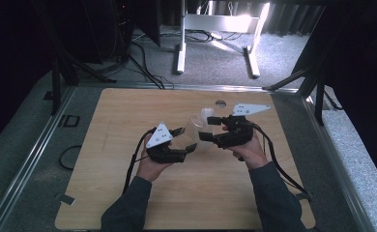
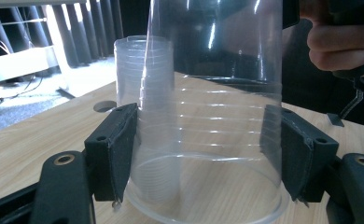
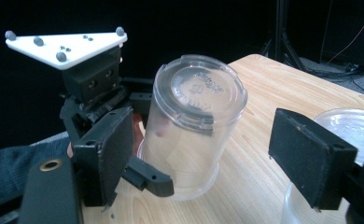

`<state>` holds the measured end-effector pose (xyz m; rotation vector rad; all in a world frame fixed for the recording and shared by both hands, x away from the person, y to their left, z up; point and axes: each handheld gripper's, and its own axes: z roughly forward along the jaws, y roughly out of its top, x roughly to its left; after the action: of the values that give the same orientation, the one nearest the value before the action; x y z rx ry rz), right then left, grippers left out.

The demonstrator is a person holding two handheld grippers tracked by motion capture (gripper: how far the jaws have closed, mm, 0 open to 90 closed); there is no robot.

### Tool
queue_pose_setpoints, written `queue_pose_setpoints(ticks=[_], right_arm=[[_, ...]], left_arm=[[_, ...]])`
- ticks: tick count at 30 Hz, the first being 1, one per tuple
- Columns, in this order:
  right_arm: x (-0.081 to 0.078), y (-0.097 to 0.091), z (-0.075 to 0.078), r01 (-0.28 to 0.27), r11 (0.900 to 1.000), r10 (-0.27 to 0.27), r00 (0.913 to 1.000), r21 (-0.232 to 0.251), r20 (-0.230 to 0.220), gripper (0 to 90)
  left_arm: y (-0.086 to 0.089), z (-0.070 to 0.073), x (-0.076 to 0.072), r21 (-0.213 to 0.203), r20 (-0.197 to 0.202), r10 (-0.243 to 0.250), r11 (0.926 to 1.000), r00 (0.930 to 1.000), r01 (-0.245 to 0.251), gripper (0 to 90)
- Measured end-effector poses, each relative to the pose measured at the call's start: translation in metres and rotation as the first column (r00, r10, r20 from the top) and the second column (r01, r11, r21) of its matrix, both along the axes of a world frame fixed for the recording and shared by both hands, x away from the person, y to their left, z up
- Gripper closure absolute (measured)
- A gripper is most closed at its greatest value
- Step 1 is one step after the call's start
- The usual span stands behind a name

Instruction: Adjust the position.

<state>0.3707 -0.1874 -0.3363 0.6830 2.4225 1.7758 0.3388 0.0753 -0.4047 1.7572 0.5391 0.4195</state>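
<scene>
Left hand-held gripper around upturned cup

The cup held mouth-down is seen to be clear and colourless, ringed with faint ridges; the cup stack is likewise clear; the left gripper and right gripper are black, each topped by a pale grey plate; the table is light wood-grained; the sleeves are dark grey.

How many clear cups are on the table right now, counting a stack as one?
2. One upturned cup stands between the left gripper's pads. One nested stack stands just beyond it; how many cups it holds I cannot tell.
</scene>
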Motion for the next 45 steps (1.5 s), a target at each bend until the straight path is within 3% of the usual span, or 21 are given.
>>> queue_pose_setpoints(ticks=[18, 24, 30, 37, 45], right_arm=[[-0.003, -0.006, -0.007, -0.02, 0.9986, 0.021, 0.9998, -0.05, 0.007, 12.8], [-0.006, -0.009, -0.007, -0.019, 0.9932, 0.022, 0.9993, -0.115, 0.03, 14.9], [-0.01, -0.01, -0.005, -0.015, 0.9814, 0.029, 0.9971, -0.191, 0.07, 19.8], [-0.012, -0.011, -0.005, -0.019, 0.971, 0.042, 0.9947, -0.238, 0.094, 23.1], [-0.017, -0.01, -0.003, -0.038, 0.9481, 0.08, 0.9896, -0.316, 0.12, 30.3]], left_arm=[[0.007, 0.003, -0.001, 0.038, -0.011, -0.014, 0.9992, 0.9998, 0.015, 29.7], [0.009, 0.004, -0.002, 0.052, -0.01, -0.028, 0.9983, 0.9996, 0.029, 29.8], [0.01, 0.006, -0.003, 0.068, -0.016, -0.049, 0.9964, 0.9987, 0.05, 29.9], [0.011, 0.008, -0.005, 0.093, -0.022, -0.081, 0.9922, 0.9965, 0.083, 29.9], [0.011, 0.008, -0.007, 0.127, -0.041, -0.12, 0.9841, 0.9919, 0.125, 30.0]])
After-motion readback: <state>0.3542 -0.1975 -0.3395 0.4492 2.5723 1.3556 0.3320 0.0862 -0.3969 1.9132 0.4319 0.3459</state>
